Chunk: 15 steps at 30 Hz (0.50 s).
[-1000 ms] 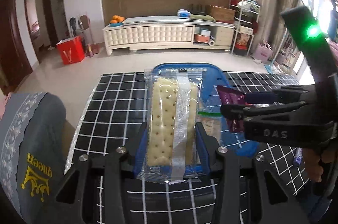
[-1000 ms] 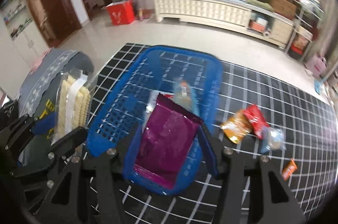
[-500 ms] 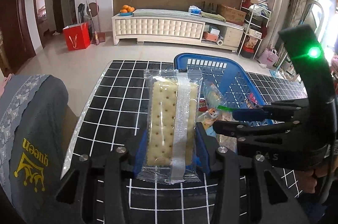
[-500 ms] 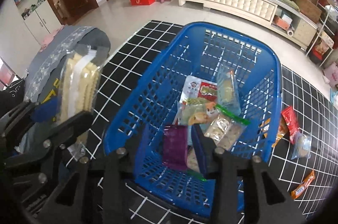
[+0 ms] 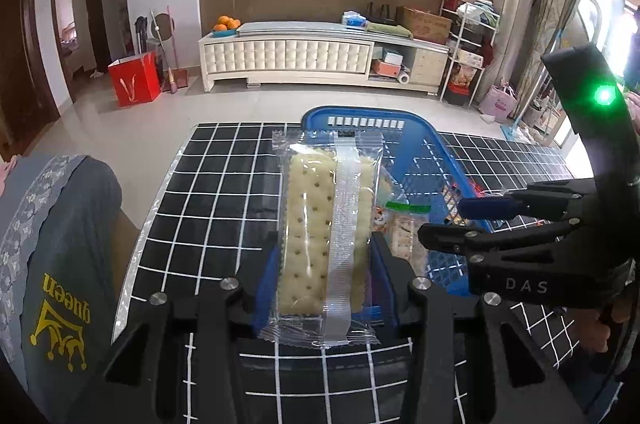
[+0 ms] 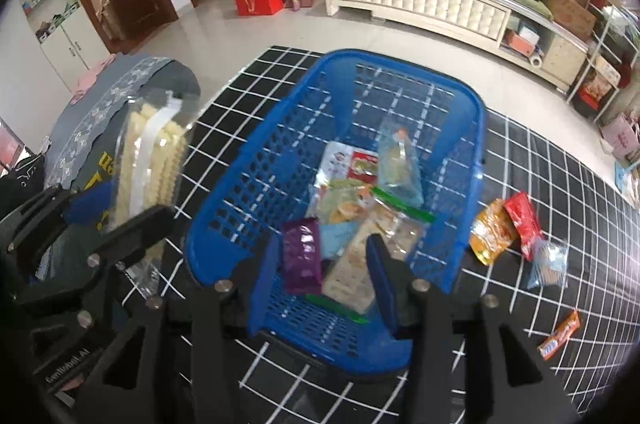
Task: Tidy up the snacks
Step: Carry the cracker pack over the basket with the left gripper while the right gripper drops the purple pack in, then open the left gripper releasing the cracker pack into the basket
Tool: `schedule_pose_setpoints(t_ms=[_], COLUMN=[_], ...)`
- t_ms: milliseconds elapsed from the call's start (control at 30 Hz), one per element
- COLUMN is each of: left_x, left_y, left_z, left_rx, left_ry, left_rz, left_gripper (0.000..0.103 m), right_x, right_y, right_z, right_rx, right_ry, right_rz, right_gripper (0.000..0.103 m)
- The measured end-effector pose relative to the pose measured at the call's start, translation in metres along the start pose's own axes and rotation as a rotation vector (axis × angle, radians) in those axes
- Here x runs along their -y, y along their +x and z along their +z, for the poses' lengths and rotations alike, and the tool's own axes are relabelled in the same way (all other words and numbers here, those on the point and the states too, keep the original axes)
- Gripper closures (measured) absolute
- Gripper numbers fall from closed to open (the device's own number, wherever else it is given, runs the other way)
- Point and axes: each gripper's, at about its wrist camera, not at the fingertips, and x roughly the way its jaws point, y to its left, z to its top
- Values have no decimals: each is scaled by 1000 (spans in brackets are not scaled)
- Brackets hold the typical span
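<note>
My left gripper (image 5: 324, 264) is shut on a clear pack of pale crackers (image 5: 320, 236), held upright over the black checkered mat, left of the blue basket (image 5: 440, 152). The same pack (image 6: 148, 164) shows at the left of the right wrist view. My right gripper (image 6: 324, 264) hangs over the near end of the basket (image 6: 248, 184), its jaws opening. A purple snack pack (image 6: 302, 256) lies loose in the basket below them, clear of both pads, among several other packets. In the left wrist view the right gripper (image 5: 440, 218) reaches in from the right.
Loose snacks lie on the mat right of the basket: an orange pouch (image 6: 490, 232), a red one (image 6: 524, 220), a clear bluish bag (image 6: 550, 264) and an orange bar (image 6: 560, 336). A grey cloth with yellow lettering (image 5: 52, 264) drapes at the mat's left edge.
The right gripper carried the purple pack down over the basket, then its jaws spread and the pack dropped among the other snacks. The left gripper kept its hold on the crackers.
</note>
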Motion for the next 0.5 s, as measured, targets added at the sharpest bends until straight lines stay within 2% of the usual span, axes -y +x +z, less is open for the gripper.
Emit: schedule_pose_setpoints(t_ms=[167,300,500], left_x=[14,27,54], left_y=[7,19,37], left_z=[3,4,3], left_rx=[-22,-49,-84], left_ry=[14,4,34], left_rz=[-18,-46,-75], left_gripper=[62,62,62], right_x=[24,43,66], right_y=[-14,-22,-22], right_z=[-9,-17,-27], right_rx=[30,35,27], right_ry=[54,100,107], right_rz=[-70,-78,-99], right_gripper=[36,27,27])
